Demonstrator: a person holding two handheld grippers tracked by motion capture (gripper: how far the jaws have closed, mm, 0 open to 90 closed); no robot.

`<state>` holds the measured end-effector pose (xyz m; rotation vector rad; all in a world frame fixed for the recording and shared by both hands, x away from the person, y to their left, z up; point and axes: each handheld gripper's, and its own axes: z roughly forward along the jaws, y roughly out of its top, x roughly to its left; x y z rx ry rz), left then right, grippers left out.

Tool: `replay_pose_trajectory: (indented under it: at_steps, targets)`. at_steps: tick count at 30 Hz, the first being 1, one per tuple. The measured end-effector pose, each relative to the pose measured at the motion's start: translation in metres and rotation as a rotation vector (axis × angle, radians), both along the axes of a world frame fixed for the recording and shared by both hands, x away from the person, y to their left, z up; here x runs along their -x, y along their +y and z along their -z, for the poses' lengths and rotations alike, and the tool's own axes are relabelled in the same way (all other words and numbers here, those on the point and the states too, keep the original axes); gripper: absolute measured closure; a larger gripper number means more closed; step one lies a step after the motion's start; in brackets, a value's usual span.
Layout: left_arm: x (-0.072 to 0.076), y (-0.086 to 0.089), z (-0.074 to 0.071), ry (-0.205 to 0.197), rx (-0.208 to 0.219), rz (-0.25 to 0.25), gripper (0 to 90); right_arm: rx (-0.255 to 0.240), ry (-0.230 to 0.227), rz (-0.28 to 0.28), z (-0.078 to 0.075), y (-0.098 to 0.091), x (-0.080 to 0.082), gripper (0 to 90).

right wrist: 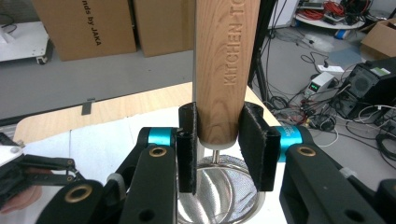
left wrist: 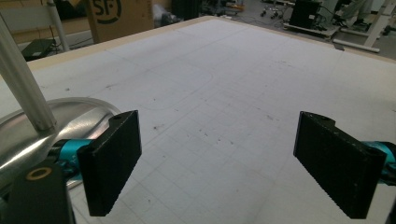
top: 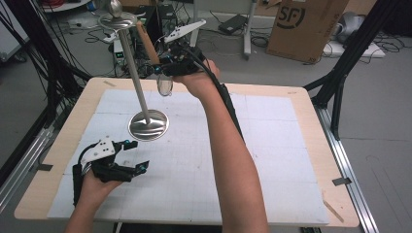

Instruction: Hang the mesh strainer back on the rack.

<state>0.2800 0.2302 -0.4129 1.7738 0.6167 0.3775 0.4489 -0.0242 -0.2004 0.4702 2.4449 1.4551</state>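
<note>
— Strainer (top: 165,86) position, relative to the metal stand (top: 147,124)?
— It hung in the air just beyond the stand's round base, beside the pole, held by its wooden handle (right wrist: 225,70). The right gripper (right wrist: 219,147) had both jaws clamped on that handle.
— And the left gripper (top: 134,155)?
— Near side of the stand's base, low over the table (top: 301,145), jaws spread wide, grasping nothing.

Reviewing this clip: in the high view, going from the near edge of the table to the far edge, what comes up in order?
Left gripper, open just above the mat → round base of the metal stand → right gripper, raised near the far edge and shut on the wooden handle of a small strainer.
</note>
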Motion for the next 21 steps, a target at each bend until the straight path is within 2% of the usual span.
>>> replay_pose_trajectory:
  at_steps: [11, 15, 21]
  targets:
    - [0.0008, 0.0001, 0.0, 0.002, 0.005, 0.002, 15.7, 0.007, 0.023, -0.01, 0.0006, 0.0071, -0.0014, 67.8]
    - [0.0006, 0.0001, 0.0002, 0.004, -0.002, 0.004, 15.7, 0.003, 0.023, -0.008, -0.0003, 0.0056, 0.0003, 60.7]
    - [0.0009, -0.0018, 0.0009, 0.001, -0.002, 0.004, 15.7, 0.006, 0.016, -0.007, -0.005, -0.0014, 0.0055, 57.6]
